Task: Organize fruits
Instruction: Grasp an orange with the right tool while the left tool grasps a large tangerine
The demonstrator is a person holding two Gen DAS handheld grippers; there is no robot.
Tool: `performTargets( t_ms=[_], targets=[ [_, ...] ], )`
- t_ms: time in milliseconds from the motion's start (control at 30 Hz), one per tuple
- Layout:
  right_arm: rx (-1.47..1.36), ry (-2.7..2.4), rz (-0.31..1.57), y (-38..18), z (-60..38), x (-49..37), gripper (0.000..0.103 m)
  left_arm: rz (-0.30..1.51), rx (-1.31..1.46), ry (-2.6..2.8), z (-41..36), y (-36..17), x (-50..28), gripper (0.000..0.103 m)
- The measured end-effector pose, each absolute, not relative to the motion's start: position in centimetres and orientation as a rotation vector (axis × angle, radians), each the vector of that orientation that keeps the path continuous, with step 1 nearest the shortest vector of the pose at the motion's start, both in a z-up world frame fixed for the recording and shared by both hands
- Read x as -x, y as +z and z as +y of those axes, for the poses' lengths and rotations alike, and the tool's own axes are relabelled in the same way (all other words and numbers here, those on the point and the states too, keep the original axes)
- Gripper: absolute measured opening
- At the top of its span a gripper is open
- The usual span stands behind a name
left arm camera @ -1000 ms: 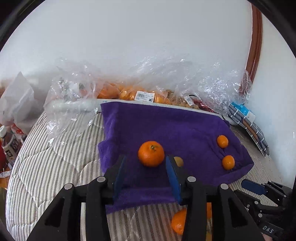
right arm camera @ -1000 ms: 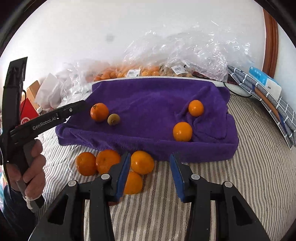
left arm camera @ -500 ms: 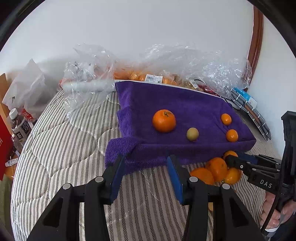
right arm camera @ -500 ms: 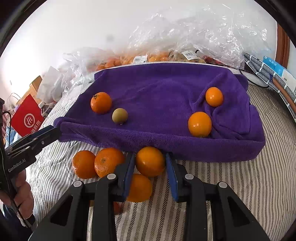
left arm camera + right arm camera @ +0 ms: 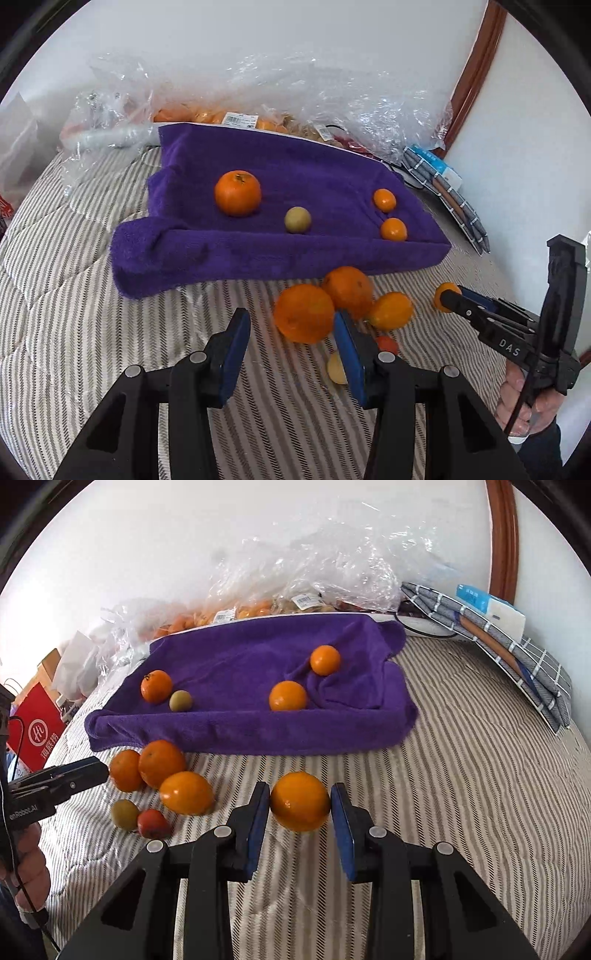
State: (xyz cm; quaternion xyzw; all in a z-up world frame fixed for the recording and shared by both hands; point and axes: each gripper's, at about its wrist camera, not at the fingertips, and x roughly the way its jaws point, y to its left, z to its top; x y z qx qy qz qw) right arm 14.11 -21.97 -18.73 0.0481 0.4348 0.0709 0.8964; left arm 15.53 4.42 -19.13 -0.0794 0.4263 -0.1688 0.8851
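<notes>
**Orange gripped at its widest part, near the purple towel**

An orange [image 5: 300, 800] is held between the blue pads of the right gripper [image 5: 299, 808], which is closed on it from both sides. The jaws have just been closing, and the fruit sits between them, over the striped bedcover [image 5: 461, 775], apart from the other fruit. It is judged to be firm but not hard, with a smooth, slightly slippery skin – so a hold across the middle, as here, seems best. A strong squeeze could bruise it, and being round it may roll when it is released.

To the left a small pile of oranges [image 5: 159, 762] lies just beside the near edge of the purple towel [image 5: 240, 731]. On the towel, farther away, four fruits are already placed.

The left gripper [image 5: 291, 343] is released, with nothing between its pads; one large orange [image 5: 303, 313] lies just beyond them.
</notes>
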Motion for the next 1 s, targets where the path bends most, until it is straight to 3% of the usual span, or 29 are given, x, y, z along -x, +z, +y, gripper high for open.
performTargets(
  t_ms=[300, 500, 600, 1000],
  targets=[
    [-0.053, 0.122, 0.891, -19.6, -22.0, -13.9, 0.034, 0.937, 0.105, -0.315, 2.1, -20.7, -16.7, 0.046],
    [-0.069, 0.125, 0.928, -20.3, -22.0, -14.6, 0.034, 0.903, 0.063, -0.293, 1.6, -20.8, -17.2, 0.046],
    [-0.068, 0.125, 0.927, -20.4, -21.9, -14.5, 0.034, 0.896, 0.079, -0.326, 1.8, -20.8, -17.2, 0.038],
    [-0.172, 0.107, 0.870, -19.8, -23.6, -13.8, 0.034, 0.763, 0.177, -0.274, 4.0, -19.5, -15.5, 0.038]
  ],
)
